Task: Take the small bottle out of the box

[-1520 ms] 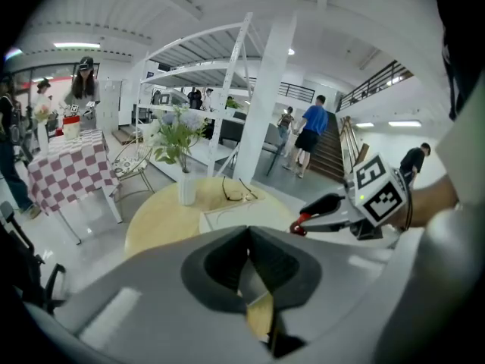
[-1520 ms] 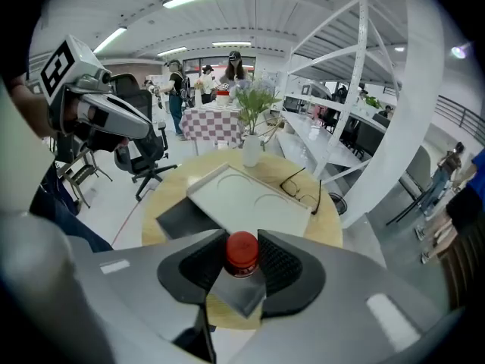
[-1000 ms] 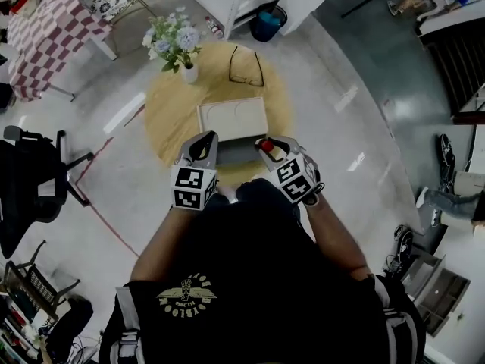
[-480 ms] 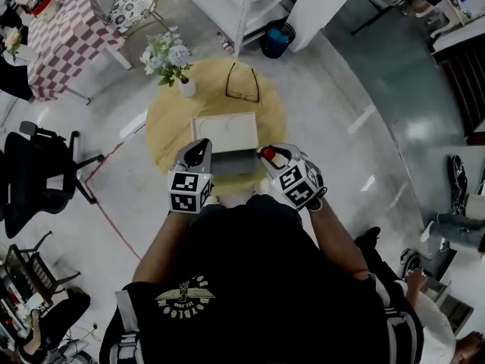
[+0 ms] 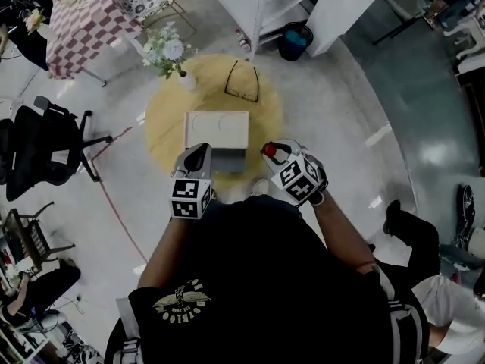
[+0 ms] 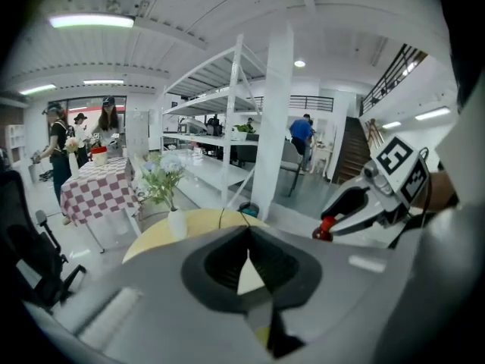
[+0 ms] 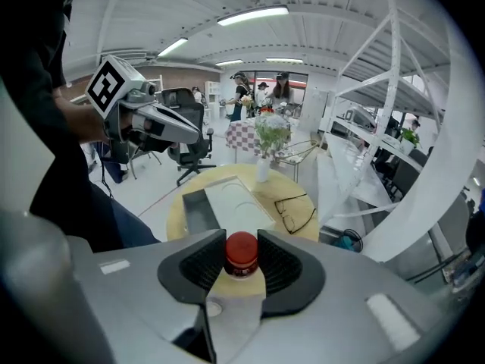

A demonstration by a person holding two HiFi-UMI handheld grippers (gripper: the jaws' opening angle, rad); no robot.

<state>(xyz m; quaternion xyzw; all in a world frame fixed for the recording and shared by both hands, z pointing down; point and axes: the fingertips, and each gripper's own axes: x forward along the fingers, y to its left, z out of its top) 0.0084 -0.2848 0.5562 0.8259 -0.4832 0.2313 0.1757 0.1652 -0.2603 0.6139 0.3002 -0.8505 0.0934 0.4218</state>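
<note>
Right gripper pulled bottle clear of box.

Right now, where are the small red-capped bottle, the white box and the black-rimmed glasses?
small red-capped bottle (image 7: 242, 253), right gripper view, its red cap.
white box (image 5: 217, 130), head view, its top.
black-rimmed glasses (image 7: 295, 212), right gripper view, the bridge.

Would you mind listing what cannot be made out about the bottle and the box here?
Bottle: the right gripper view shows only the red cap; the jaws cover its body.
Box: in the head view, a near corner is hidden by the left gripper; contents too small to tell.
Box, left gripper view: hidden behind that gripper's own body.
</note>
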